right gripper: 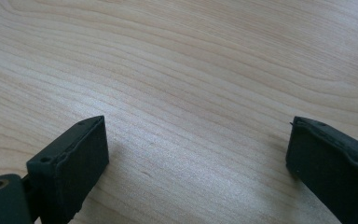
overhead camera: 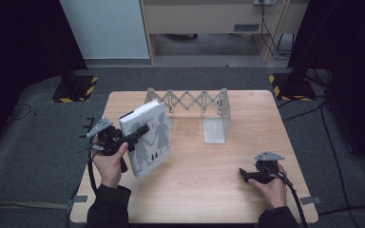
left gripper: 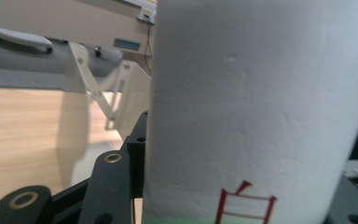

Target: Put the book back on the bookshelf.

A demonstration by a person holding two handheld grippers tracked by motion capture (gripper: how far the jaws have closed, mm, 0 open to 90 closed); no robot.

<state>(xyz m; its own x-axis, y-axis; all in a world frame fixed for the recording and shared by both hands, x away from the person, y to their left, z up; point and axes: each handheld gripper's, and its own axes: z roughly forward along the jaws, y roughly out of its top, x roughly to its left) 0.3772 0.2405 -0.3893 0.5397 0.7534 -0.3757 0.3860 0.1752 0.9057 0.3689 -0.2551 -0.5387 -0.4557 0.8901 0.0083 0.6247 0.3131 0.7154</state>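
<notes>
A grey-white book [overhead camera: 153, 137] with dark figure silhouettes on its cover is held tilted above the left part of the wooden table [overhead camera: 218, 190]. My left gripper [overhead camera: 140, 132] is shut on it, gripping across its left edge. In the left gripper view the book's white spine [left gripper: 261, 93] with a red character stands between the black jaws. My right gripper [overhead camera: 243, 174] rests low over the table's right front, held by a hand. Its jaws stand wide open over bare wood, nothing between them, as the right gripper view [right gripper: 198, 154] shows.
A pale expandable scissor-type book rack [overhead camera: 190, 100] stands at the table's back middle, with a white end plate [overhead camera: 215, 130] reaching forward. Its lattice [left gripper: 116, 88] is just behind the book. Dark stands with yellow-black bases flank the table on grey carpet.
</notes>
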